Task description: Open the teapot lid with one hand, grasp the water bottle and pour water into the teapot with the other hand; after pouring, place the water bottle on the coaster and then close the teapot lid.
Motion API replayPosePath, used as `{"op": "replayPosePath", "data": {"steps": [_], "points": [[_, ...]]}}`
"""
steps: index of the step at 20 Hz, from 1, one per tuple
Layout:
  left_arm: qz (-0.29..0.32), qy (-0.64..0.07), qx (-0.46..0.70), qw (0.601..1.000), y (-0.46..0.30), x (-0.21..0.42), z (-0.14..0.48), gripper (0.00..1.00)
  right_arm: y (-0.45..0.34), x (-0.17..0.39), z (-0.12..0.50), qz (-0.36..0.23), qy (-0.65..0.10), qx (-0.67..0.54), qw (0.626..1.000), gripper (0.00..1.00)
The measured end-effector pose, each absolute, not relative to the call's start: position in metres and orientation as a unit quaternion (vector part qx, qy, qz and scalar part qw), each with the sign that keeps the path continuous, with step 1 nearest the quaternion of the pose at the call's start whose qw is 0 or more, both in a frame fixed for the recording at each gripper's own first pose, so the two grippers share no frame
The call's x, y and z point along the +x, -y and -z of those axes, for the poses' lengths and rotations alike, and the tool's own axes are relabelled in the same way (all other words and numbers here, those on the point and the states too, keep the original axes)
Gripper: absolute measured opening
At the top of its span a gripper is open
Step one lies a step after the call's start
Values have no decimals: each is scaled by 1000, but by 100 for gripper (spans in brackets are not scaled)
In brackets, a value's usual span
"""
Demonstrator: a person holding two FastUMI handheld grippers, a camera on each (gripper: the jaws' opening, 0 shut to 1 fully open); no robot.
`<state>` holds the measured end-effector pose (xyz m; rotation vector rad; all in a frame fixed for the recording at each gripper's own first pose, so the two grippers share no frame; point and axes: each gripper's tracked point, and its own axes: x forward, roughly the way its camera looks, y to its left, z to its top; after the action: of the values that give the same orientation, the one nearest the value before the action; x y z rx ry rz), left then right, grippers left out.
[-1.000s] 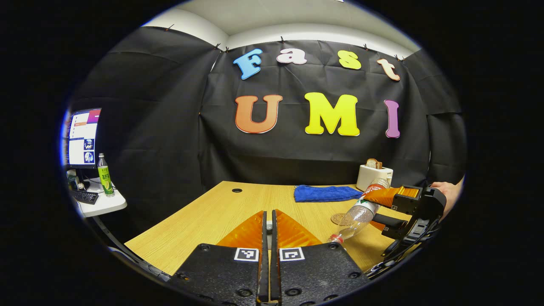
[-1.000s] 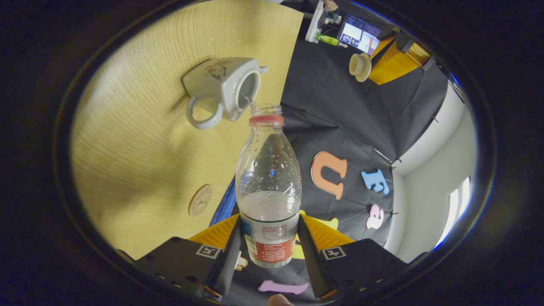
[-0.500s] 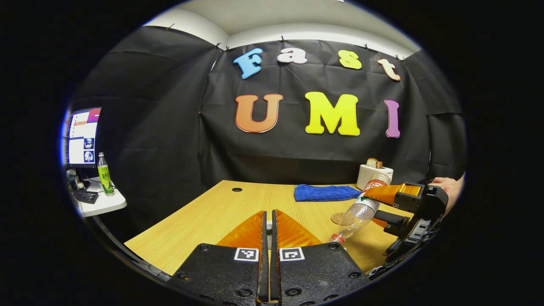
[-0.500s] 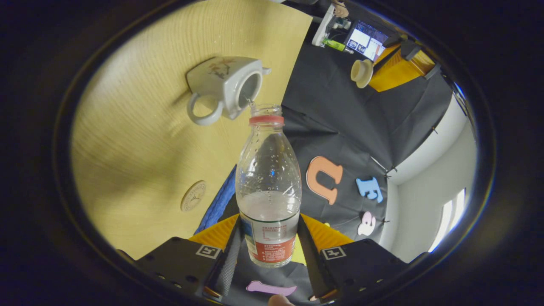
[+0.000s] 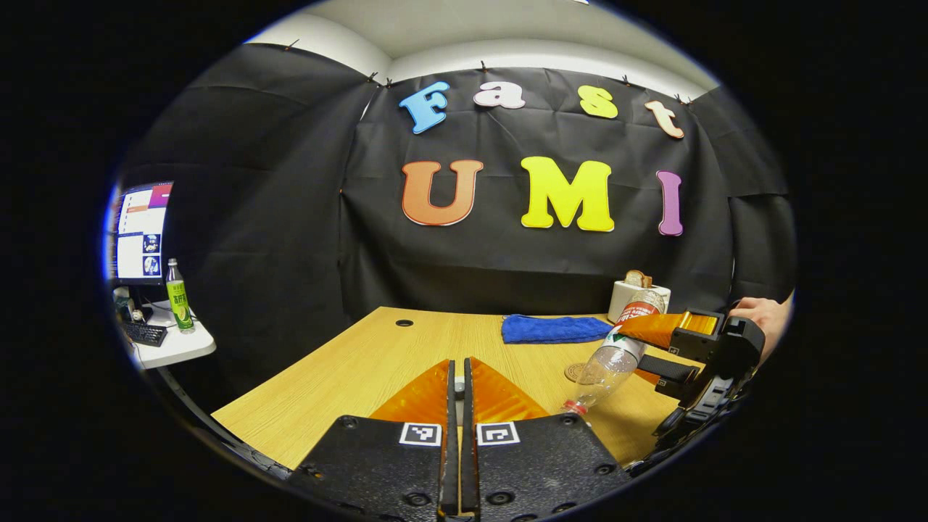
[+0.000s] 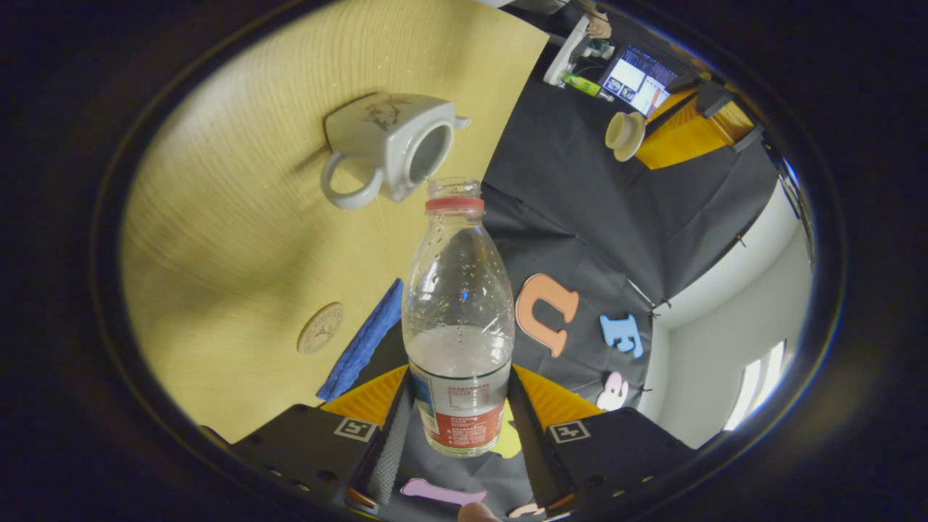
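teapot (image 6: 391, 145): on the wooden table (image 6: 239, 239), lid off, round opening bare and facing the bottle mouth.
coaster (image 6: 320, 328): flat on the table, free, near a blue cloth (image 6: 360, 342); well apart from the teapot.
water bottle (image 6: 458, 319): uncapped, tipped mouth-down; long axis runs from the grip straight out to the teapot opening, mouth just short of its rim. No stream that I can make out.
right gripper (image 6: 458, 428): both fingers clamped on the labelled base of the bottle; the nearer tool to pot and coaster.
lid (image 6: 625, 135): held up off the table, well clear of the pot, in the left gripper (image 5: 457, 402), whose fingers are pressed together on its knob.
judgement: pour at or near its end; next move probably rights the bottle and swings it to the coaster.
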<state>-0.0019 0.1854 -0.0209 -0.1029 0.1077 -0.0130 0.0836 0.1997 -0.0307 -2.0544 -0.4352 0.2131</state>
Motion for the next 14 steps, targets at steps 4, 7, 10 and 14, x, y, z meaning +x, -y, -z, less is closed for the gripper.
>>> {"op": "replayPosePath", "data": {"steps": [4,7,10,14], "points": [[6,-54,-51,997,-186,-3,21,4,-204,82,30,-88,187,-849,487,71],[7,-52,-52,997,-185,-4,19,4,-205,83,30,-88,187,-847,490,72],[7,-52,-51,997,-185,-3,19,4,-204,83,29,-85,190,-843,496,71],[8,-49,-52,997,-185,-5,17,4,-203,84,31,-90,182,-836,510,72]]}}
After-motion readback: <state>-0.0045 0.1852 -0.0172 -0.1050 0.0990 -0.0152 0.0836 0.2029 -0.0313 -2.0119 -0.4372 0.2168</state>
